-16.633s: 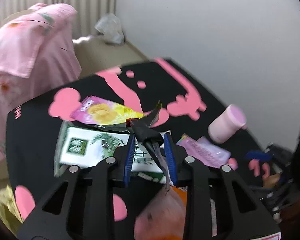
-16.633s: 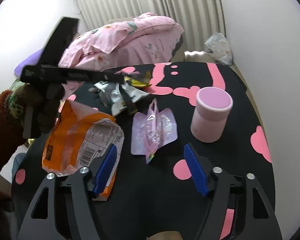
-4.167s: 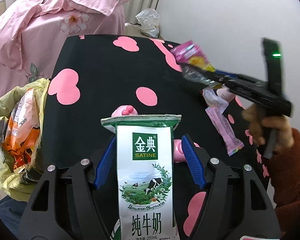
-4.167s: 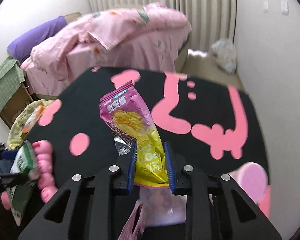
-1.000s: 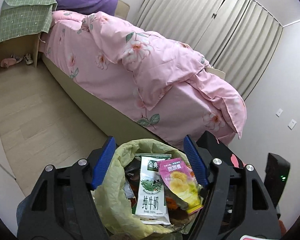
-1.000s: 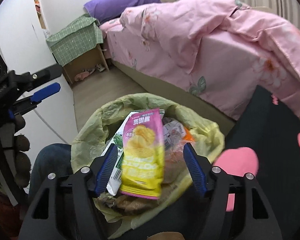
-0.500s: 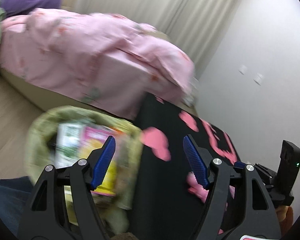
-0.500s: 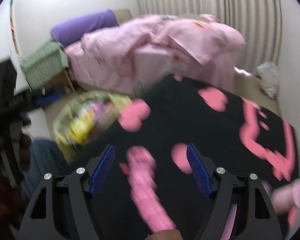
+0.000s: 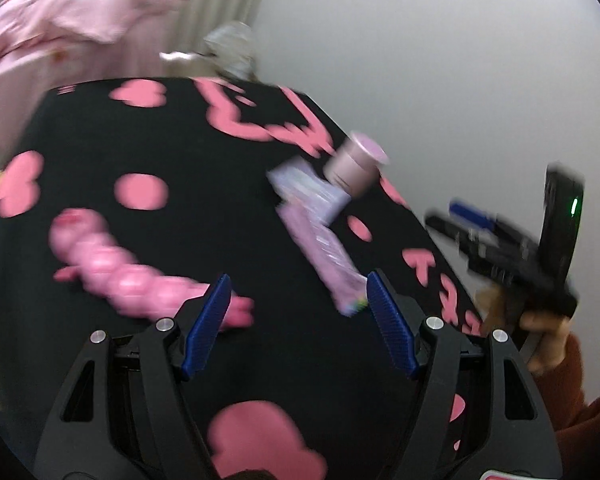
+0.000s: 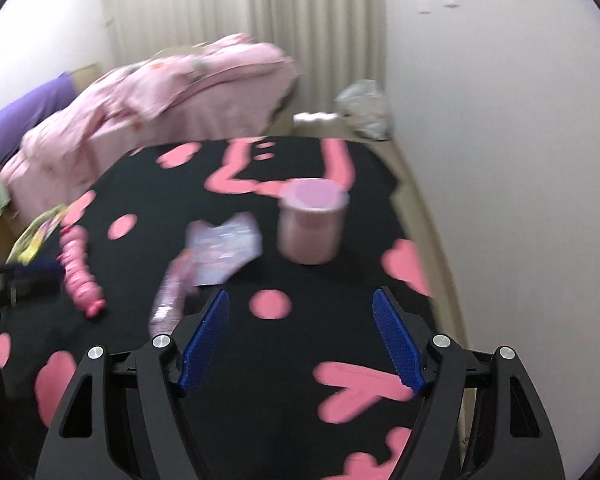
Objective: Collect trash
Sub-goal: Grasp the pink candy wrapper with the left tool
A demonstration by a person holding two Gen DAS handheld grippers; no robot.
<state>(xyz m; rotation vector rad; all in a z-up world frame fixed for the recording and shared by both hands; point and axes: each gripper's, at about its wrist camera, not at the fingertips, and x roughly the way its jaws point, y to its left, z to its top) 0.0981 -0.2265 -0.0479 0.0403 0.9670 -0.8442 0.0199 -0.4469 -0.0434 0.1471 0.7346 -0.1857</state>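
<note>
Both claws, left [image 9: 298, 326] and right [image 10: 300, 340], have swung from the trash bag back over the black counter [image 10: 300, 420], spread wide and empty; purple wrappers [image 10: 224, 250] lie mid-counter, beside the pink cup [image 10: 312, 222]

Pretty plain bedroom: white walls [image 10: 500, 120] and pale pleated curtains [image 10: 300, 32]. A bed with a pink floral duvet [image 10: 172, 92] and purple pillow [image 10: 24, 120] sits behind the black pink-patterned table [image 10: 300, 320].

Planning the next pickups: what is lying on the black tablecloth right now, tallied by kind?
Pale purple wrappers: 2, flat packet and long sachet
Pink cup: 1
Pink beaded toy: 1
Total: 4
</note>
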